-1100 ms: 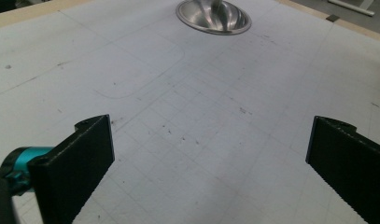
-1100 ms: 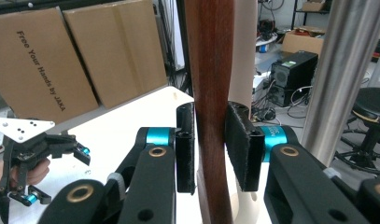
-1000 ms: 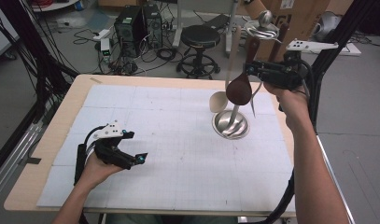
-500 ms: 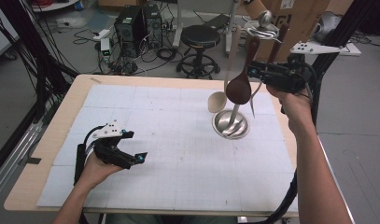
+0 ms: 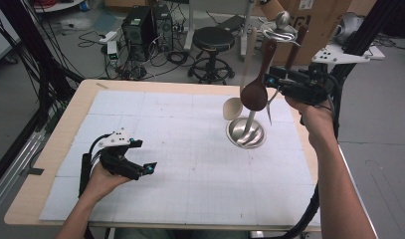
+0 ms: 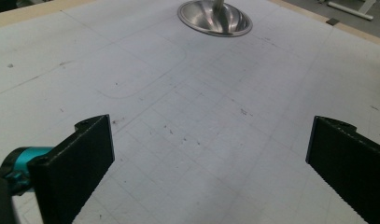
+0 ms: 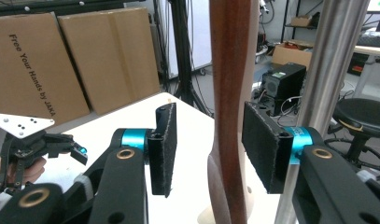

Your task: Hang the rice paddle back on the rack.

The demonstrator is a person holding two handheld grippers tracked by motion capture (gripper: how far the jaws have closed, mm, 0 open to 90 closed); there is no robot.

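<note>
Right tongs raised above the far right part of the desk, beside a metal stand whose round base sits on the white gridded mat. A dark wooden spoon hangs from the stand's top, bowl down, with a paler wooden spoon just behind it.

In the right gripper view the dark spoon's handle passes upright between the two black pads. Jaws have just been opening; a gap shows on either side of the handle, so the grip is released. The stand's steel post rises just beyond the far pad.

Left tongs low over the near left of the mat, well apart from the stand, jaws spread wide with nothing in them.
</note>
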